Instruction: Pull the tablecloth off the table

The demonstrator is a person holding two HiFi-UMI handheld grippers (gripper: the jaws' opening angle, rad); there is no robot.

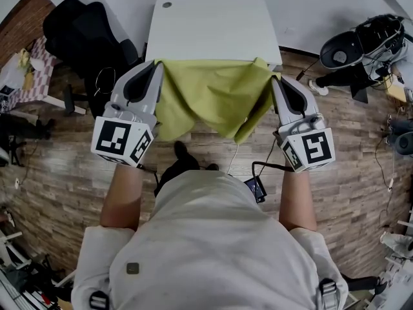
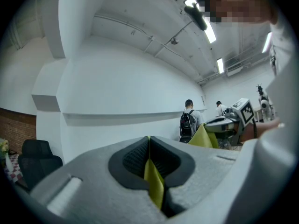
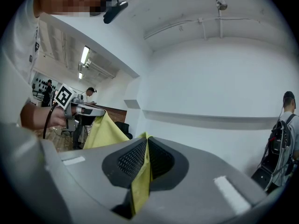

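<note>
The left tongs (image 1: 157, 70) were clenched on one corner of the yellow-green fabric tablecloth (image 1: 210, 99), and the right tongs (image 1: 276, 82) were clamped tight on the other. The cloth hung slack between the two tongs, sagging below them, with the white rectangular desk (image 1: 213, 28) just beyond their tips.

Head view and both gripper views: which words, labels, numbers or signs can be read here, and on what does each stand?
No word or number can be read in any view.
Left cube and right cube: black-and-white square patterns only, no letters.
Shirt print: too blurred to read.
Small screen by the person's waist: too small to read.
</note>
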